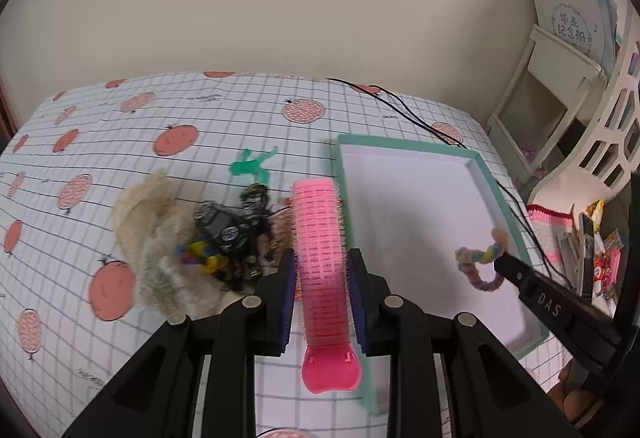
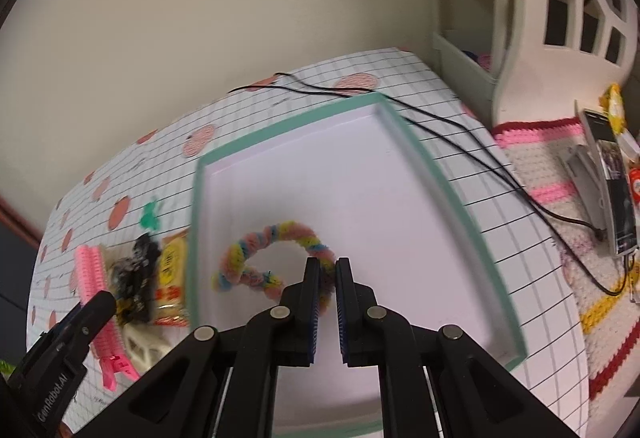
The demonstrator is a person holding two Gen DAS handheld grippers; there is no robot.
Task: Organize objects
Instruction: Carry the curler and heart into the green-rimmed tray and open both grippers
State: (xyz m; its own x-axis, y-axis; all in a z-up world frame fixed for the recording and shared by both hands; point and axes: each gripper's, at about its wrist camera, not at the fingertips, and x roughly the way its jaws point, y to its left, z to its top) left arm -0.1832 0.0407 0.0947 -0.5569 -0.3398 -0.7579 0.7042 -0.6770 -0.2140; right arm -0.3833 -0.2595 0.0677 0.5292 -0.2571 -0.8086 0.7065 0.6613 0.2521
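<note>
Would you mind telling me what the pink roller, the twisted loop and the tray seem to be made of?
Roller: likely plastic, a matte ribbed barrel with fine bristles and a glossy clip end. Loop: apparently fuzzy chenille stem, pastel strands twisted together and holding a bend. Tray: probably cardboard, with thin teal walls and a flat, matte white floor.

The tray (image 1: 480, 174) lies on the counter (image 1: 200, 118); inside it, toward 5 o'clock, a chenille loop (image 1: 482, 262). A pile of trinkets (image 1: 224, 234) lies at its 9 o'clock.
</note>
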